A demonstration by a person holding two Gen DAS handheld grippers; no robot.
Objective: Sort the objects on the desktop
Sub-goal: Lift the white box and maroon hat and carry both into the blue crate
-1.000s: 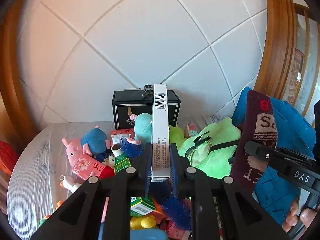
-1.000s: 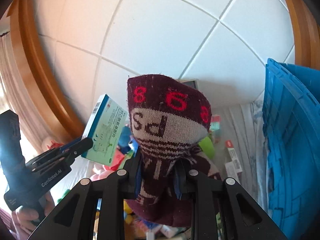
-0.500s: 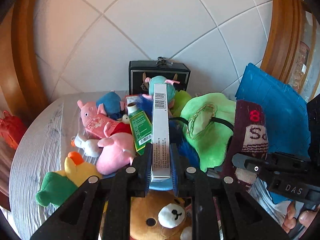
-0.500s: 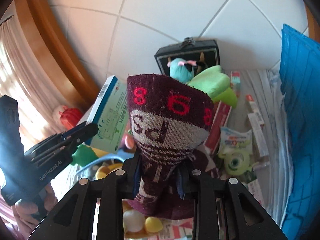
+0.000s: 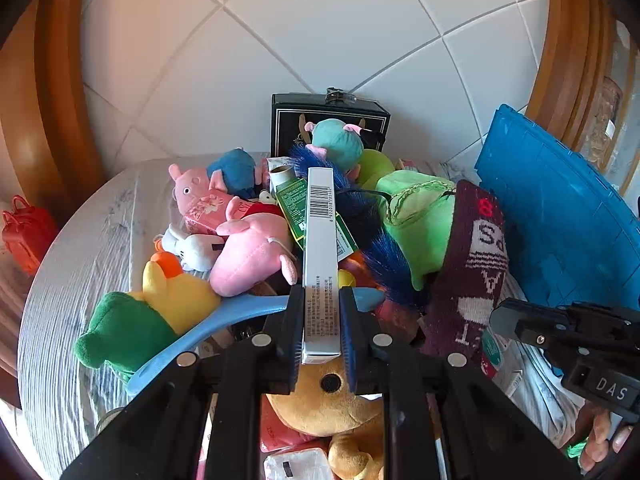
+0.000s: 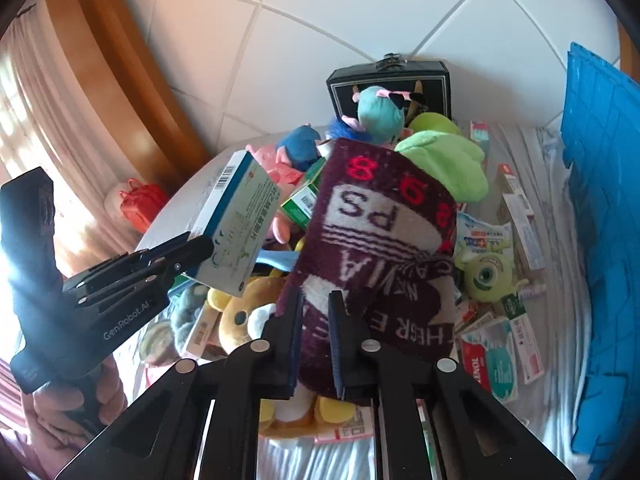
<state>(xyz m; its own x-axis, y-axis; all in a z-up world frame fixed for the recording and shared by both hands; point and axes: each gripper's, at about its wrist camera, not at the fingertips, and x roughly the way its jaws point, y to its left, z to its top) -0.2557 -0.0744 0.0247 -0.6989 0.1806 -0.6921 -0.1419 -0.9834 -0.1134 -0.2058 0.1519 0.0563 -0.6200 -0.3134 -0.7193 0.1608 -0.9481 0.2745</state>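
Note:
My left gripper (image 5: 320,300) is shut on a long white medicine box (image 5: 320,240), seen edge-on with its barcode up; from the right wrist view the same box (image 6: 236,224) shows its teal and white face in the left gripper (image 6: 196,250). My right gripper (image 6: 316,304) has its jaws closing tight on a maroon knitted sock (image 6: 384,232) with red 8s and "PS" lettering, a fold of it pinched between the pads. In the left wrist view that sock (image 5: 472,256) hangs from the right gripper (image 5: 500,316) at the right. Both hover above the toy pile.
Plush toys fill the round grey-clothed table (image 5: 80,240): a pink pig (image 5: 248,256), a brown bear (image 5: 332,400), a green one-eyed monster (image 6: 486,276). A black box (image 5: 330,120) stands at the back, a blue crate (image 5: 560,208) at the right. Flat medicine packs (image 6: 500,344) lie beside it.
Both grippers have sunk and tipped down over the pile, which now fills the lower views. The sock has flopped over to the right in the right gripper. The box stays held.

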